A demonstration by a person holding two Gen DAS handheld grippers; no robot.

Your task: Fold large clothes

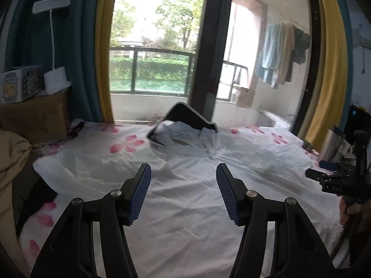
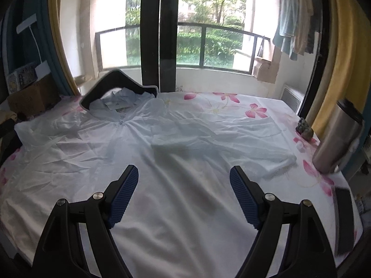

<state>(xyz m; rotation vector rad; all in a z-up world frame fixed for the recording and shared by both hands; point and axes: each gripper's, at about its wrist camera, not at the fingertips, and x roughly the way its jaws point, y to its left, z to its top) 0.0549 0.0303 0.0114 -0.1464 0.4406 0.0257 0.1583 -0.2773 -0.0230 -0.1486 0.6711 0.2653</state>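
Your left gripper (image 1: 183, 193) hangs over the bed (image 1: 129, 143), fingers spread wide, nothing in them. The pale hooded garment (image 2: 139, 143) lies flat ahead of both tools, hood toward the window, long axis running away from you. Your right gripper (image 2: 184, 195) is released too, and looks nearer the right sleeve (image 2: 273, 162), lying forward and right of it.

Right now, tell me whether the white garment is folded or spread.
Spread: the white garment lies flat, one sleeve stretched out sideways.
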